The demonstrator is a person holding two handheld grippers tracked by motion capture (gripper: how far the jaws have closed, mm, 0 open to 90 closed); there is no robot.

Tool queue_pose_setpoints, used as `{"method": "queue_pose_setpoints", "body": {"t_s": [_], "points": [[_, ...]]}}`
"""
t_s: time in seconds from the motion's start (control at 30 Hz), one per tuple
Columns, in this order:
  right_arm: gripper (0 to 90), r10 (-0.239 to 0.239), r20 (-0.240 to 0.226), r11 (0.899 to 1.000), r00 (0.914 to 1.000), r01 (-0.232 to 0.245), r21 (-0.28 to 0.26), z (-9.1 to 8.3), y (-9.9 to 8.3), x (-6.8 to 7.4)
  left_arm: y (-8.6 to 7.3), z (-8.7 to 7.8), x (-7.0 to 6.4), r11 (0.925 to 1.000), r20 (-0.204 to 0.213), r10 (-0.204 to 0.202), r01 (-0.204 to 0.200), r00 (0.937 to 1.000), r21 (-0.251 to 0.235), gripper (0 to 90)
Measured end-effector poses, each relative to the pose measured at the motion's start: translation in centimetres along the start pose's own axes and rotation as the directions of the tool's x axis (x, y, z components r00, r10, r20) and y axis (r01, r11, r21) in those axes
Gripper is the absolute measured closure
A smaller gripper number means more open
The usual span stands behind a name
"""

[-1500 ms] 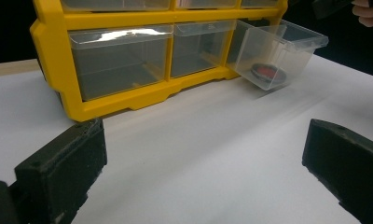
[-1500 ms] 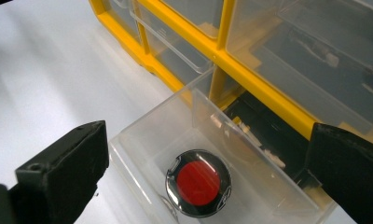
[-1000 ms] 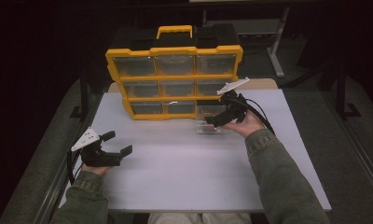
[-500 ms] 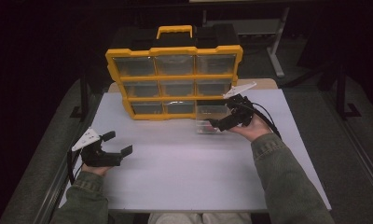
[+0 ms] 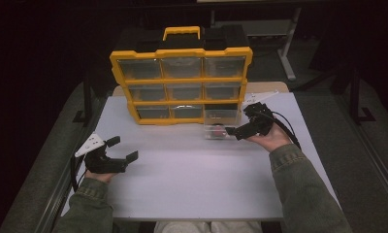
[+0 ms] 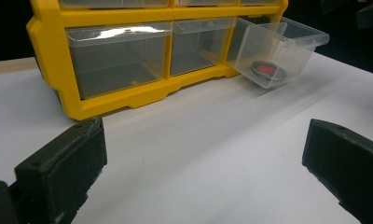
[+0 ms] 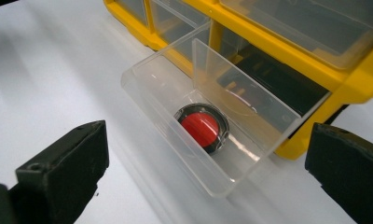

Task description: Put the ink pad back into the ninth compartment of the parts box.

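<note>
A yellow organizer (image 5: pixel 182 80) with clear drawers stands at the back of the white table (image 5: pixel 192 184). One clear drawer (image 5: pixel 220 132) is out of the bottom right slot and rests on the table in front of it. Inside lies a round red and black disc (image 5: pixel 217 130). My right gripper (image 5: pixel 238 130) is open just right of the drawer, touching nothing. In the right gripper view the drawer (image 7: pixel 208 107) and disc (image 7: pixel 201 125) sit between and beyond the open jaws. My left gripper (image 5: pixel 123 148) rests open at the table's left. Its view shows the drawer (image 6: pixel 278 46) and disc (image 6: pixel 268 71) far off.
The organizer (image 6: pixel 128 93) has a yellow handle (image 5: pixel 182 32) on top, and its other drawers are pushed in. A dark stand (image 5: pixel 289 43) is behind the table at the right. The table's front half is bare white surface.
My right gripper has drawn back a little to the right and toward me, away from the drawer. The drawer and my left gripper have stayed put.
</note>
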State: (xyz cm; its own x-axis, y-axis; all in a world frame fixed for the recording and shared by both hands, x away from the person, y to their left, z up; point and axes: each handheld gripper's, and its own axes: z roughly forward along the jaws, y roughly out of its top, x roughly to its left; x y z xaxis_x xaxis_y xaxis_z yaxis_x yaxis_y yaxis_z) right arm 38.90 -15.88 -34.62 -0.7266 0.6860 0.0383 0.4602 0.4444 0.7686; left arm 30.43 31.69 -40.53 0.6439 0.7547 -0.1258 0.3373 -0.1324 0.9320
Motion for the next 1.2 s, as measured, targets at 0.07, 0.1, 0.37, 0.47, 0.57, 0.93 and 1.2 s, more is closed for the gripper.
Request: {"method": "queue_pose_setpoints", "body": {"t_s": [0.07,0.1,0.37,0.47,0.57,0.93,1.2], "points": [[0.0,0.001,0.002,1.0,1.0,-0.001,-0.005,-0.3,-0.2,-0.1,0.0,0.0,0.0,1.0,0.001,0.0,0.0,1.0,0.0,0.0],[0.0,0.002,0.002,1.0,1.0,-0.002,-0.009,-0.4,-0.4,-0.1,0.0,0.0,0.0,1.0,0.001,0.0,0.0,1.0,0.0,0.0],[0.0,0.023,0.002,1.0,0.9997,-0.023,-0.018,-1.1,-1.8,-0.5,0.0,0.0,0.0,1.0,0.0,0.003,-0.003,1.0,0.003,0.0],[0.0,0.032,0.005,0.999,0.9995,-0.032,-0.018,-1.4,-2.2,-0.5,0.0,0.0,0.0,1.0,0.001,0.004,-0.004,1.0,0.005,0.0],[0.0,0.034,0.002,0.999,0.9994,-0.034,-0.025,-1.6,-2.7,-0.4,0.0,0.0,0.0,1.0,0.0,0.002,-0.002,1.0,0.004,0.0],[0.0,0.06,0.012,0.997,0.9982,-0.059,-0.042,-2.3,-4.5,-0.5,0.0,0.0,-0.1,1.0,0.001,0.002,-0.002,1.0,0.004,0.0],[0.0,0.076,0.018,0.996,0.997,-0.075,-0.042,-2.4,-5.7,-0.4,0.0,0.0,-0.1,1.0,0.002,0.001,-0.001,1.0,0.005,0.0]]}}
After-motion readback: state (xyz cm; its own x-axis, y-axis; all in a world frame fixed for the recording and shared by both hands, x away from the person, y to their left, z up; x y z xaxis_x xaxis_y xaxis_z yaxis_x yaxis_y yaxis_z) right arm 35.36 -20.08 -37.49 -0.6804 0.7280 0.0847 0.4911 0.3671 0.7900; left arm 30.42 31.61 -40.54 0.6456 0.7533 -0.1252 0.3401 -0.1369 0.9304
